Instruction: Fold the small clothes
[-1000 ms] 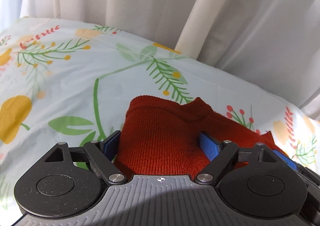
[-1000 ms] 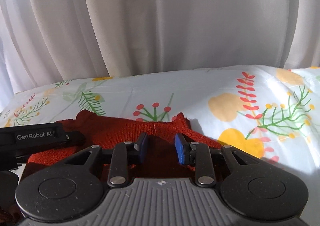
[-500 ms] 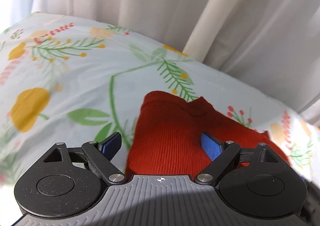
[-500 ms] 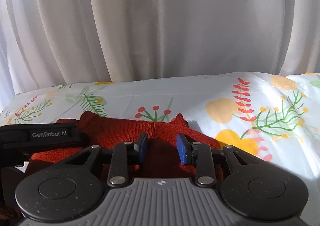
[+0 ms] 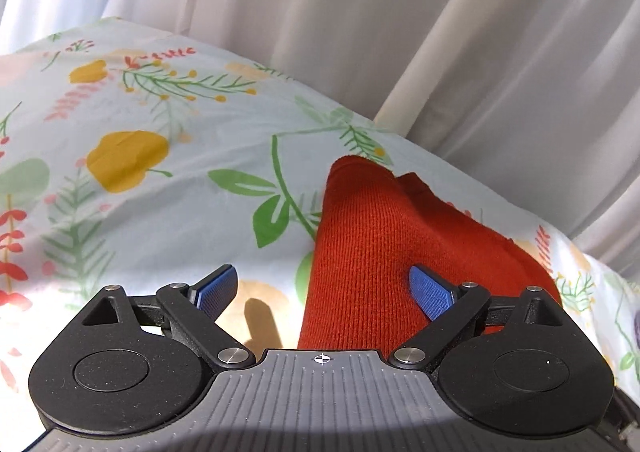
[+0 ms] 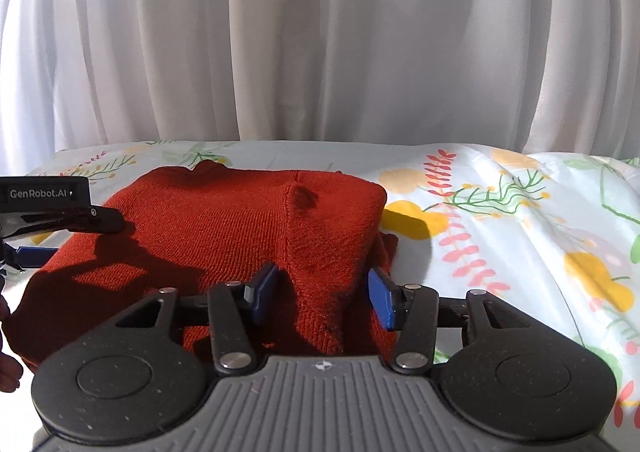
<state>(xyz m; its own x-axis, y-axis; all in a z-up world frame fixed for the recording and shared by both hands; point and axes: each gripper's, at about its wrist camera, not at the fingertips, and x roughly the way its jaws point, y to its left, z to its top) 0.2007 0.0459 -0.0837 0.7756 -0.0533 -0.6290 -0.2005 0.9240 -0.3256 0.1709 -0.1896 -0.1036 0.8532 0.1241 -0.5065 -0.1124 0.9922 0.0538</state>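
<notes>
A rust-red knitted sweater point(image 6: 240, 220) lies folded on the flowered sheet point(image 6: 500, 220). My right gripper point(image 6: 323, 294) hovers over its near right part, and its jaws are opening. A raised ridge of knit runs between the blue pads point(image 6: 384, 300), which do not press on it. In the left wrist view the sweater point(image 5: 368, 252) sits right of centre. My left gripper point(image 5: 324, 290) straddles its left edge, jaws wide and still opening. One pad point(image 5: 216, 288) is over bare sheet, the other over the knit. The left gripper point(image 6: 80, 240) also shows at the right wrist view's left edge.
White curtains point(image 6: 320, 52) hang right behind the bed's far edge. Flowered sheet point(image 5: 140, 192) stretches bare to the left of the sweater, and to its right in the right wrist view, with soft wrinkles.
Both grippers have drawn back, the left one sliding leftward off the sweater. The right jaws have widened and let the knit go. The sweater now lies flatter and more fully in view.
</notes>
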